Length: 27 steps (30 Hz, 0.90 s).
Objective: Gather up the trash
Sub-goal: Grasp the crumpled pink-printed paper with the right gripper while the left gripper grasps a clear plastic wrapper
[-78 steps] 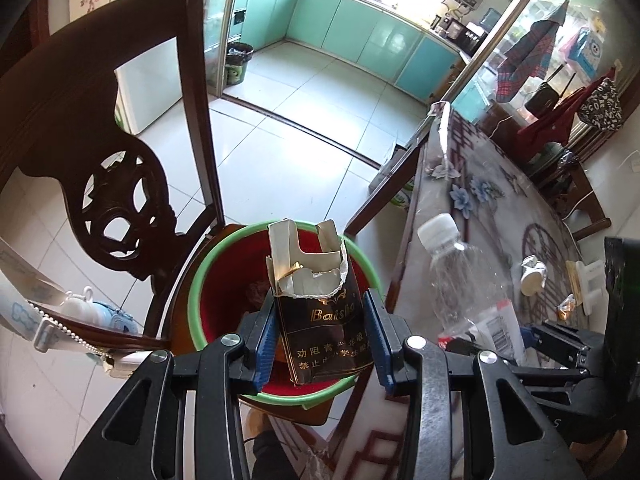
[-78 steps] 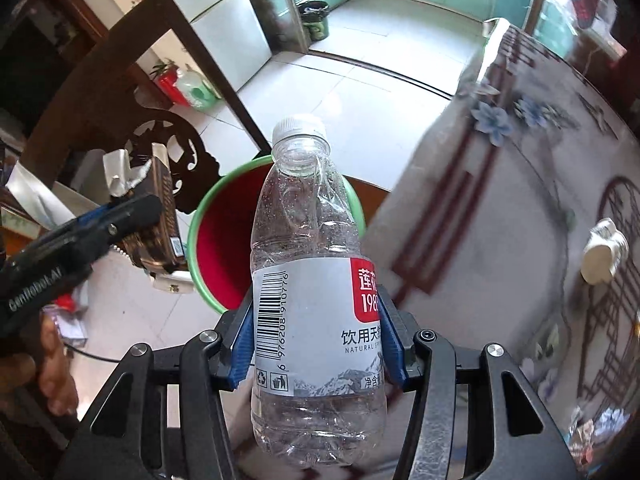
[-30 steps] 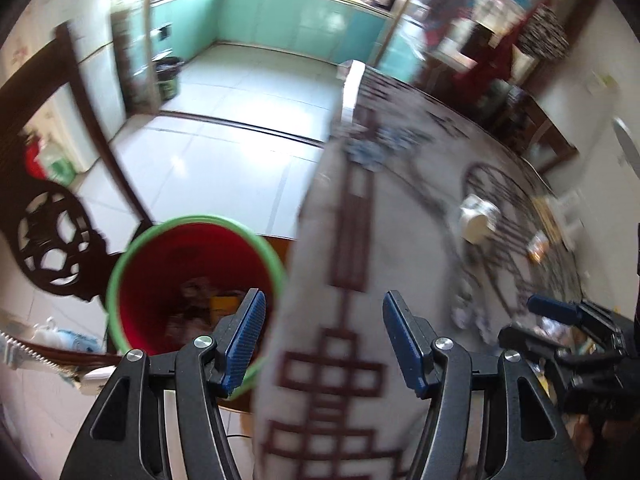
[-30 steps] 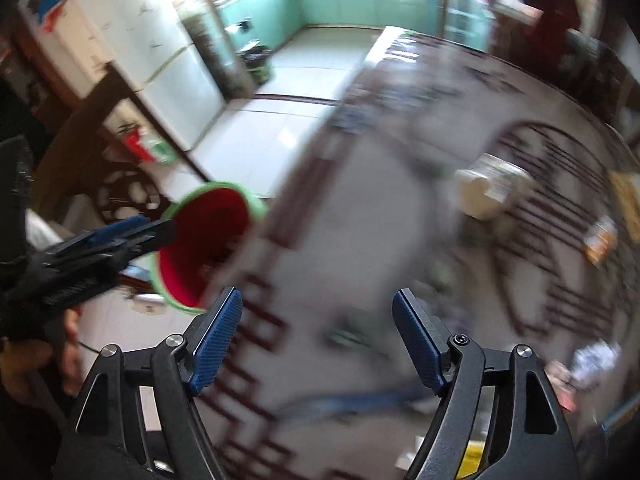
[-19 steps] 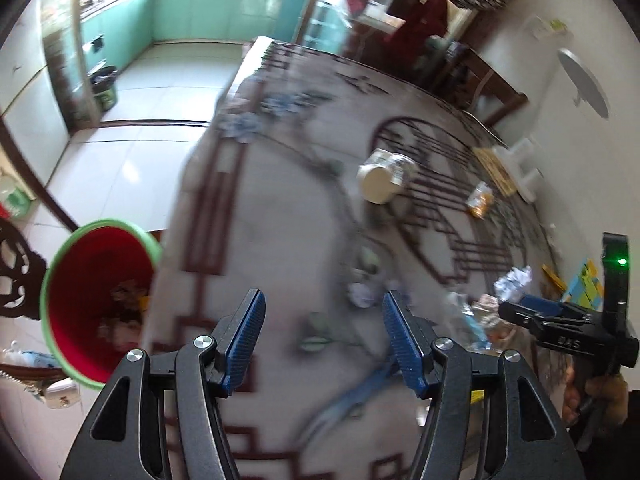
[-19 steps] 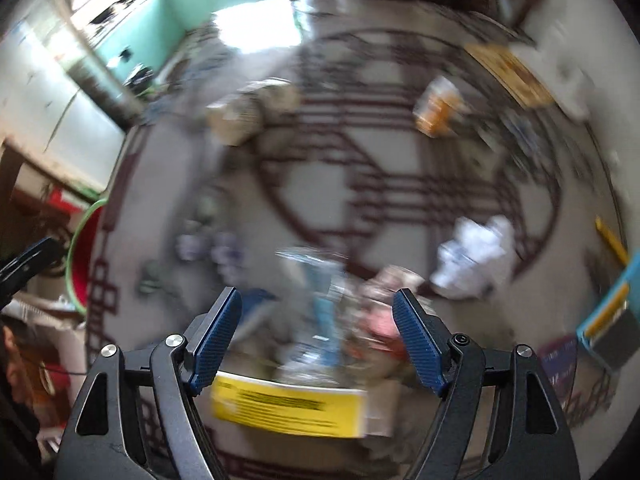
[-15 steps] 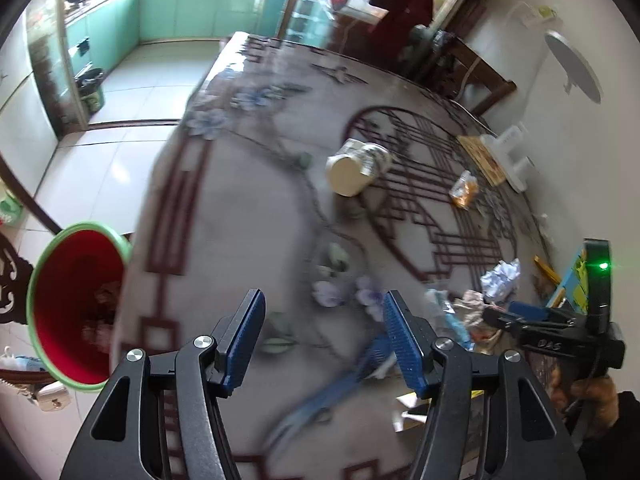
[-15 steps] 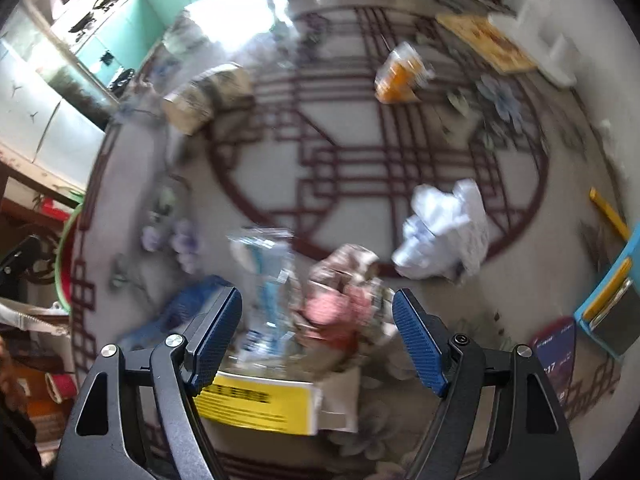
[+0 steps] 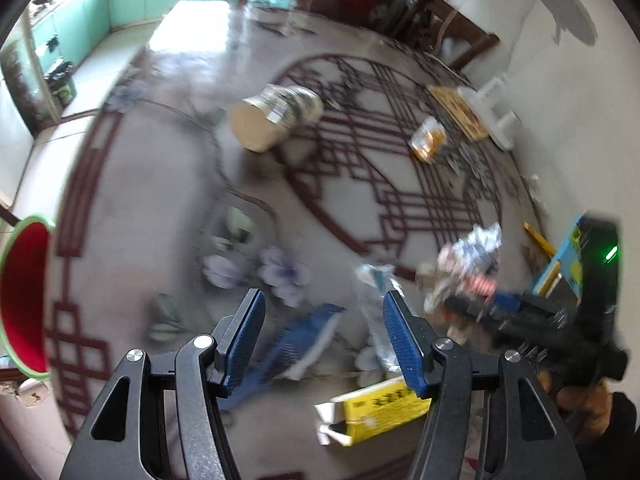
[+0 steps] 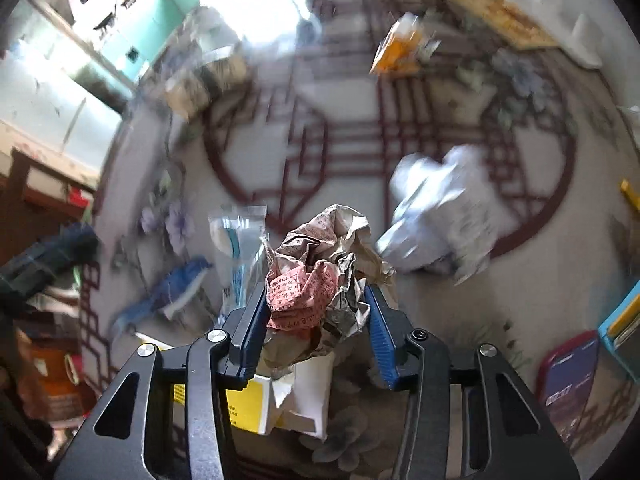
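Observation:
My right gripper (image 10: 316, 320) is shut on a crumpled red-and-brown paper wad (image 10: 320, 280) just above the table. My left gripper (image 9: 322, 332) is open and empty, over a blue wrapper (image 9: 296, 340) and a clear plastic packet (image 9: 376, 320). A yellow box (image 9: 376, 410) lies under the left gripper and shows in the right wrist view (image 10: 244, 404). The crumpled white paper (image 10: 440, 220) lies right of the wad. The red bin with a green rim (image 9: 20, 292) stands off the table's left edge.
An overturned paper cup (image 9: 276, 116), an orange snack packet (image 9: 428, 142) and a white holder (image 9: 496, 112) lie further back on the patterned tablecloth (image 9: 360, 140). A blue-and-yellow box (image 10: 624, 328) and a dark card (image 10: 568, 380) sit at the right.
Both grippers dropped the bottle and the cigarette pack into the bin, then swung right over the table. The right gripper has closed on the paper wad; the left stays open.

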Each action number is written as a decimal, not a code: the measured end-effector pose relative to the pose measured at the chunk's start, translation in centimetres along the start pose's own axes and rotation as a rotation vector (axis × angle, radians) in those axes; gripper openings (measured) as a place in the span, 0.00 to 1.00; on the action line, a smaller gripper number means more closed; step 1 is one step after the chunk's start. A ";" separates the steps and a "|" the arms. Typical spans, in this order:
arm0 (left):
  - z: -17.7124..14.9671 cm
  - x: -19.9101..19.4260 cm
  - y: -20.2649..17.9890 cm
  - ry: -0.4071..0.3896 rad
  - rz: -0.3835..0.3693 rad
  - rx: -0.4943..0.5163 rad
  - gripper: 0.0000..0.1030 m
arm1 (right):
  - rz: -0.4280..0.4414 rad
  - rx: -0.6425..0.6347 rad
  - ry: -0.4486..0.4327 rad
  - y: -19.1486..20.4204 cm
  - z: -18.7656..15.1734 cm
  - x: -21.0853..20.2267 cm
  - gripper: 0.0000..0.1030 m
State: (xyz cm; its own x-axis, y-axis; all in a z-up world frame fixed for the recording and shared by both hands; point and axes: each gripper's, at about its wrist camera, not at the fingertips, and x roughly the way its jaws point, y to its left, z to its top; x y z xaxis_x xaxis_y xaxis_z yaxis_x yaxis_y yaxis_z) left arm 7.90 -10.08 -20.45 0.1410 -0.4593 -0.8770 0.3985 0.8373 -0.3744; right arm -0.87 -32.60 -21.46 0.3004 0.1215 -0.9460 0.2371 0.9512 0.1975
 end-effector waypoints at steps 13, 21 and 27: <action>-0.8 8.0 -6.1 0.194 -0.051 0.065 0.58 | -0.022 0.024 -0.142 -2.2 1.3 -5.3 0.45; -1.1 8.4 -5.6 0.182 -0.039 0.046 0.42 | -0.037 -0.012 -0.147 -0.9 1.7 -5.1 0.45; -1.0 6.5 -5.5 0.132 -0.065 0.044 0.12 | -0.039 -0.049 -0.166 0.6 1.9 -5.6 0.45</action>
State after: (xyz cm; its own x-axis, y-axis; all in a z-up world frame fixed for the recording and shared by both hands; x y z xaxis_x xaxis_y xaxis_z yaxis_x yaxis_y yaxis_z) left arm 5.77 -17.37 -24.41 -0.0051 -0.4666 -0.8844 0.4426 0.7920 -0.4204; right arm -0.63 -33.29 -15.57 0.4411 0.0393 -0.8966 0.2075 0.9675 0.1445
